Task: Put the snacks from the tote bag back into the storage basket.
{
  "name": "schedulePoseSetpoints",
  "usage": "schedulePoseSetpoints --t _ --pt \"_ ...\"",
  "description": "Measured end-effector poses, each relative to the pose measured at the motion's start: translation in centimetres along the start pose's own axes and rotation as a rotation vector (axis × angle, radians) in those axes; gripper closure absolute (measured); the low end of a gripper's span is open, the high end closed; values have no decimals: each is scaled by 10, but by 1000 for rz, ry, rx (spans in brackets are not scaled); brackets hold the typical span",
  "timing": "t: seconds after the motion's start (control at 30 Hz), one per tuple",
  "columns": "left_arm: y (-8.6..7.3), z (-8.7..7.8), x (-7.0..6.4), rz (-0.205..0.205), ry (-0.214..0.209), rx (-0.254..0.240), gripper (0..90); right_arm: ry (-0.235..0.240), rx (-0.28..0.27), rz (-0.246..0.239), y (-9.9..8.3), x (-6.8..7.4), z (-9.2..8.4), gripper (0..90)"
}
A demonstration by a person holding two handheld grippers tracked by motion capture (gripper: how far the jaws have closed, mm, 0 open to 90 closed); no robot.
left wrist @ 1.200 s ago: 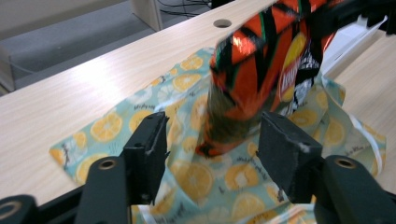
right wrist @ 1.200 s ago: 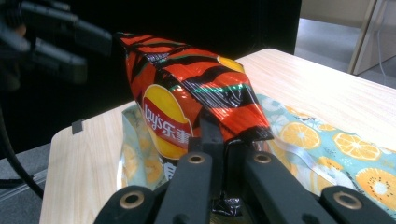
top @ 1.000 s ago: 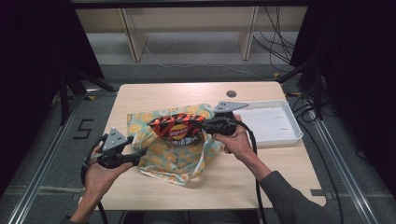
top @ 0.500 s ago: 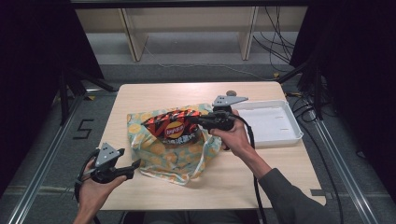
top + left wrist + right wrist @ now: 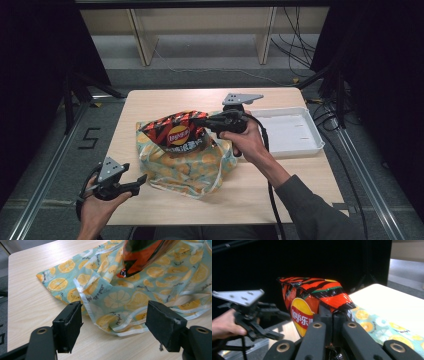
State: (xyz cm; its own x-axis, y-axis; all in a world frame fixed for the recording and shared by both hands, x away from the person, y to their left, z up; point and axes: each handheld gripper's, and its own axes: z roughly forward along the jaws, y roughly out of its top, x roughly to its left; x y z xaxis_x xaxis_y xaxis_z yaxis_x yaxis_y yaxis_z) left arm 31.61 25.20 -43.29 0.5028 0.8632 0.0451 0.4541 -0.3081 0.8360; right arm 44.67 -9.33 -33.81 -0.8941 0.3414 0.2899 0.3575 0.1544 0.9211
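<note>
I have my right gripper (image 5: 200, 121) pinching the sealed edge of the crisp bag (image 5: 176, 135), its jaws pressed together on the foil so the bag hangs clear of the tabletop (image 5: 165, 100) instead of dragging. In the right gripper view the crimped seam runs straight down between my two jaws, which is why the bag tilts with its logo face turned outward. I hold it up over the fruit-print tote bag (image 5: 187, 167), which lies slack and rumpled at the centre of the tabletop, so that, as I judge it, the crisps can go down into the cloth once a mouth is made for them.

My left gripper (image 5: 139, 181) sits at about seven o'clock from the tote, off the near left corner of the tabletop, and its jaws have just been opening; they stand spread with nothing between them. In the left gripper view they point at the tote's near hem (image 5: 117, 326), where a white-edged fold and strap lie flat on the wood. That, I think, is the edge to lift.

What stands in my way is the cloth itself: the layers lie folded over one another and I cannot tell which fold is the opening. The hanging bag also shadows the far part of the tote. At three o'clock rests a white tray (image 5: 314, 142), just beside the tote, well clear of my left hand.
</note>
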Motion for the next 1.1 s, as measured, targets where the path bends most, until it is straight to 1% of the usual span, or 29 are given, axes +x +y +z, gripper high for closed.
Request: schedulePoseSetpoints --t 0.03,0.1,0.13,0.17,0.2,0.23,0.27,0.3,0.33,0.37,0.4,0.43,0.5,0.57,0.6,0.63,0.67,0.7,0.73,0.77,0.8,0.83,0.87,0.9,0.93,1.0,1.03,1.07,1.1 --pt "-1 0 -1 -14 6 5 283 12 -11 -4 2 0 -1 900" --pt "-1 0 -1 -20 13 6 278 13 -9 11 5 2 -3 900" --pt "-1 2 2 9 -7 -1 275 29 -19 19 9 4 -7 900" --pt "-2 0 0 -16 15 16 276 34 -28 9 11 4 -8 900" --pt "-3 1 0 -20 12 13 275 32 -31 9 13 5 -11 900" --pt "-3 2 1 -4 4 11 275 35 -35 12 16 6 -13 900" --pt "-3 2 1 -4 4 11 275 35 -35 12 16 6 -13 900" --pt "-4 1 1 -1 11 22 275 28 -41 18 21 7 -19 900" --pt "-4 1 0 -9 10 23 275 23 -44 2 23 7 -21 900" --pt "-5 0 2 8 11 49 274 20 -46 11 25 7 -25 900" --pt "-5 1 1 -7 11 29 273 16 -49 19 27 6 -29 900" --pt "-6 1 1 -15 11 27 273 9 -48 15 28 5 -31 900" --pt "-6 1 2 -5 6 26 273 -4 -56 5 31 1 -39 900" --pt "-6 2 3 5 0 17 273 -27 -59 22 34 -2 -48 900" --pt "-7 1 2 -11 13 25 273 -34 -66 8 34 -6 -52 900" --pt "-7 0 3 -6 18 36 273 -43 -69 10 35 -8 -57 900" --pt "-7 0 3 -21 19 37 273 -58 -68 16 35 -10 -62 900" --pt "-8 0 4 -12 18 28 273 -71 -69 17 35 -13 -69 900" --pt "-8 0 4 -22 19 30 273 -84 -74 26 34 -15 -74 900" --pt "-8 -3 6 3 25 65 273 -92 -76 27 34 -18 -78 900" --pt "-9 0 5 -21 13 28 272 -106 -85 18 33 -22 -85 900" --pt "-9 0 5 -27 19 33 270 -120 -86 22 32 -25 -91 900" --pt "-10 0 6 -21 16 31 269 -127 -86 34 31 -27 -95 900" --pt "-10 -1 6 -22 22 39 270 -137 -92 31 30 -32 -101 900" --pt "-10 -1 6 -21 20 37 270 -158 -95 43 27 -35 -108 900" --pt "-10 -1 8 6 20 49 270 -180 -100 49 23 -41 -118 900" --pt "-11 -1 9 13 19 51 270 -184 -98 70 21 -43 -122 900" --pt "-11 -1 8 -9 19 48 269 -196 -103 61 18 -47 -128 900" --pt "-12 1 7 -28 17 31 269 -204 -99 70 15 -49 -132 900"
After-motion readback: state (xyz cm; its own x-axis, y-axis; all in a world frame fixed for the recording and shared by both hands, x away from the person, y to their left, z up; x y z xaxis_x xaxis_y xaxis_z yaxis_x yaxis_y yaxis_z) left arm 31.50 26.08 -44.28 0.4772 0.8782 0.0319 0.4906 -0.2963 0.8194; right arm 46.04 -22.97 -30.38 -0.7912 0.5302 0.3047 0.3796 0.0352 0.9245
